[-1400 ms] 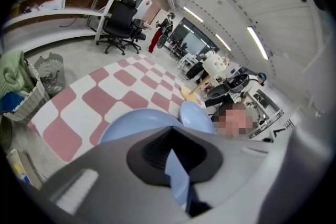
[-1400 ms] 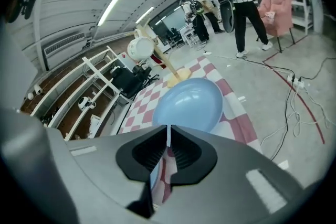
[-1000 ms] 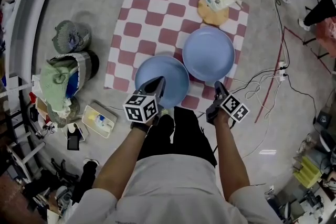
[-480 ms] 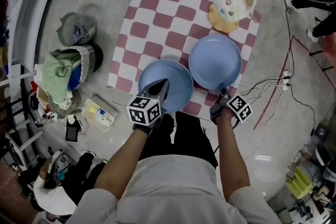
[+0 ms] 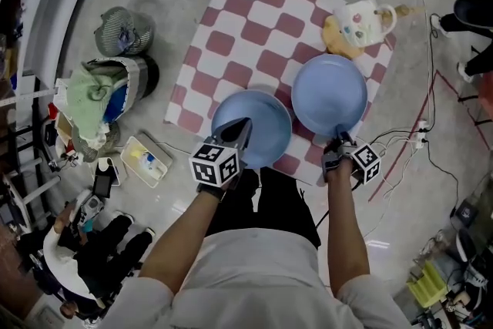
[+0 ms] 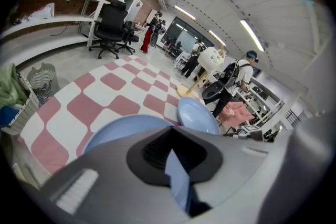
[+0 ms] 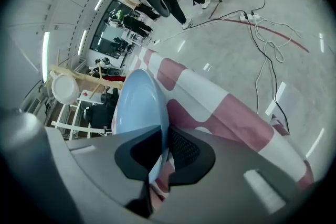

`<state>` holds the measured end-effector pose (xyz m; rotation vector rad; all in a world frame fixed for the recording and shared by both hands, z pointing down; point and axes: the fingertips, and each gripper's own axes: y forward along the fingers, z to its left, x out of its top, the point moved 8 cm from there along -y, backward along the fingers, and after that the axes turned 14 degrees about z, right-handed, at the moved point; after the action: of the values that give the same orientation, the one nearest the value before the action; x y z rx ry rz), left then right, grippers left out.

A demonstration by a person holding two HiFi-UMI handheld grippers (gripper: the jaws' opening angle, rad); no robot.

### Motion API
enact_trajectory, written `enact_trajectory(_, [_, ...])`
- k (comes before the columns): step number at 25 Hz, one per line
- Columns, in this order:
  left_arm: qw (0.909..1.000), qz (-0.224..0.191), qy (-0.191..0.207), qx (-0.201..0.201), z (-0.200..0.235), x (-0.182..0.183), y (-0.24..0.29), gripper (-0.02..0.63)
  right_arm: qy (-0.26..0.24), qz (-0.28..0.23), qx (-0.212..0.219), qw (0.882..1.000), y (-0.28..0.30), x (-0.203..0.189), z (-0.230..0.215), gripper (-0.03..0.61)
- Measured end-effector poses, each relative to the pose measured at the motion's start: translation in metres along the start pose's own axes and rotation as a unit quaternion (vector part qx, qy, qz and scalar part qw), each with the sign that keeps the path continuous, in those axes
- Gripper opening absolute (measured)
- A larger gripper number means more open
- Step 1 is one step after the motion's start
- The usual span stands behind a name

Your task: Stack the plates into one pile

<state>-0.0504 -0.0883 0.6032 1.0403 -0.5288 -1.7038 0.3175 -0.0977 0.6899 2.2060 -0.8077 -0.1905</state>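
Observation:
Two light blue plates lie side by side on a red-and-white checked cloth [image 5: 254, 19] on the floor. My left gripper [image 5: 239, 136] is shut on the near rim of the left plate [image 5: 256, 118]; in the left gripper view that plate [image 6: 118, 131] fills the foreground and its rim runs between the jaws of my left gripper [image 6: 173, 165]. My right gripper [image 5: 337, 141] is shut on the near rim of the right plate [image 5: 330, 92]. In the right gripper view this plate [image 7: 137, 99] shows edge-on in my right gripper [image 7: 156, 157]. The two plates do not overlap.
A cream teapot [image 5: 362, 21] sits on a yellow mat [image 5: 335, 35] at the cloth's far right corner. Cables [image 5: 400, 139] trail over the floor on the right. At the left stand a basket of cloths [image 5: 96, 100], a grey bin [image 5: 123, 32] and a small box [image 5: 142, 159].
My right gripper has moved forward onto the right plate's near rim and shut on it. The left gripper stays on the left plate. The head view has shifted.

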Motion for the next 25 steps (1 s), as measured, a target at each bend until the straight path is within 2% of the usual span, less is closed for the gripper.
enact_trajectory(5, [0.9999, -0.01, 0.001, -0.004, -0.001, -0.003, -0.006, 0.006, -0.024, 0.009, 0.014, 1.0, -0.007, -0.002, 0.019, 0.032])
enact_trajectory(11, [0.9996, -0.027, 0.004, -0.005, 0.001, -0.007, -0.023, 0.006, -0.053, 0.029, 0.043, 0.997, -0.016, -0.024, 0.042, 0.032])
enact_trajectory(19, [0.999, -0.045, 0.003, -0.002, 0.008, -0.023, -0.051, 0.006, -0.091, 0.077, 0.056, 0.991, -0.018, -0.08, 0.057, 0.034])
enact_trajectory(25, [0.9985, -0.055, -0.002, -0.001, 0.014, -0.041, -0.069, 0.006, -0.124, 0.114, 0.048, 0.984, -0.013, -0.122, 0.057, 0.035])
